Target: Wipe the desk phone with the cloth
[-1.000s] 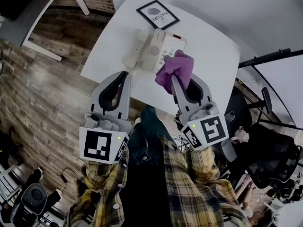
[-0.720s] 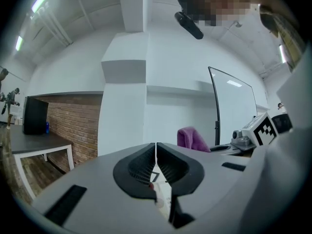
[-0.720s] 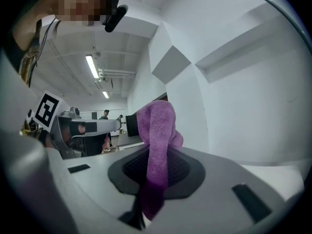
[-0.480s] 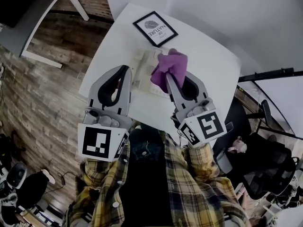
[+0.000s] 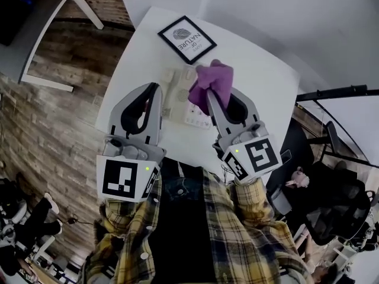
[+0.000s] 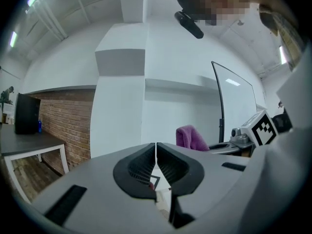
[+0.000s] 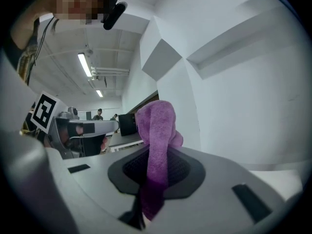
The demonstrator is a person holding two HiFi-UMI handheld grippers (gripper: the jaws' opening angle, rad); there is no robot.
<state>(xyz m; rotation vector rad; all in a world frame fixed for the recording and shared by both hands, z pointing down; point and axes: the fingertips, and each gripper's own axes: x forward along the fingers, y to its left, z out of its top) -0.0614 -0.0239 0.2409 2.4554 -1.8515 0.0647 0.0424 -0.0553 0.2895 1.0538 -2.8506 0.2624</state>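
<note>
1. As you look down in the head view, your left gripper (image 5: 154, 90) and right gripper (image 5: 211, 99) reach forward side by side, tips over the near part of the white rectangular table (image 5: 260, 81). The cream plastic desk phone (image 5: 176, 93) lies flat between their tips, with a black-framed print (image 5: 186, 39) beyond it. The purple terry cloth (image 5: 211, 83) bunches at the right gripper's tip and overlaps the phone's right side; whether it touches cannot be made out.
2. In the left gripper view, your jaws meet at their tips with nothing between them. They point roughly level toward a white wall, and the cloth shows just to their right.
3. In the right gripper view, your jaws are clamped on the cloth, which stands up in a fold from between them.
</note>
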